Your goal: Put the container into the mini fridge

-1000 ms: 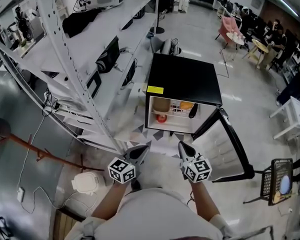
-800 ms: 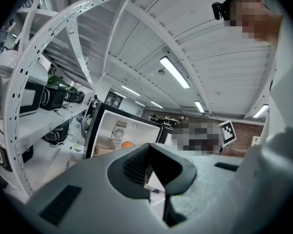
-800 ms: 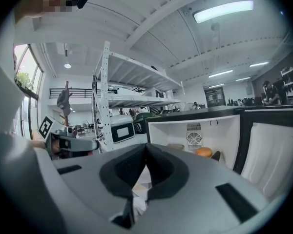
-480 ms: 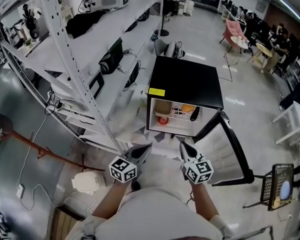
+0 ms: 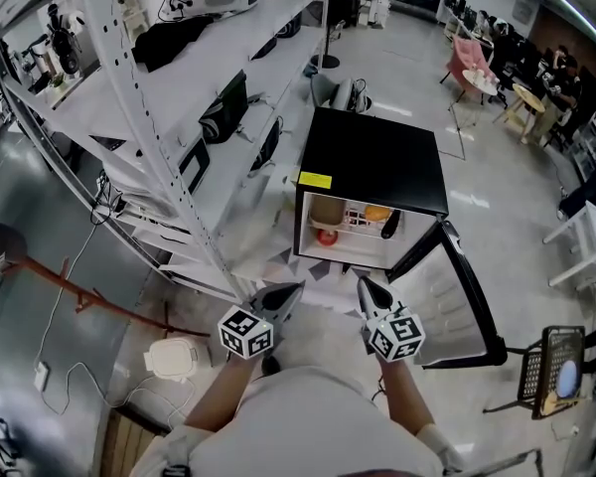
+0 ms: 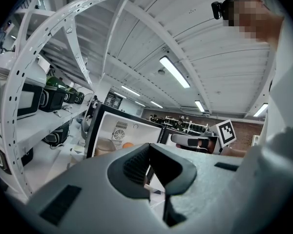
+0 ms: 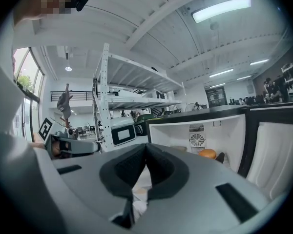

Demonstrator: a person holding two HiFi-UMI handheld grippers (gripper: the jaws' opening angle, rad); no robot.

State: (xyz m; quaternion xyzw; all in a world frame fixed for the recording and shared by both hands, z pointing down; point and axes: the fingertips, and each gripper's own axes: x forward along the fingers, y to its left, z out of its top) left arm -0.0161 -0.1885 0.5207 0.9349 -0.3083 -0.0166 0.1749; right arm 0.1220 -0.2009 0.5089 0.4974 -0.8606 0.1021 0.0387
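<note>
Both jaws pressed together on nothing, I hold the left gripper [image 5: 284, 296] and right gripper [image 5: 367, 290] low in the frame, facing the open mini fridge [image 5: 372, 162] at centre. Its glossy black top hides the upper interior from the head view. The tan container [image 5: 325, 210] sits at the cavity's upper left (edges soft, lid hard to make out). Only the right gripper view shows the round fan grille [image 7: 197, 140] on the white back wall. The door [image 5: 447, 301] hangs open at lower right.
</note>
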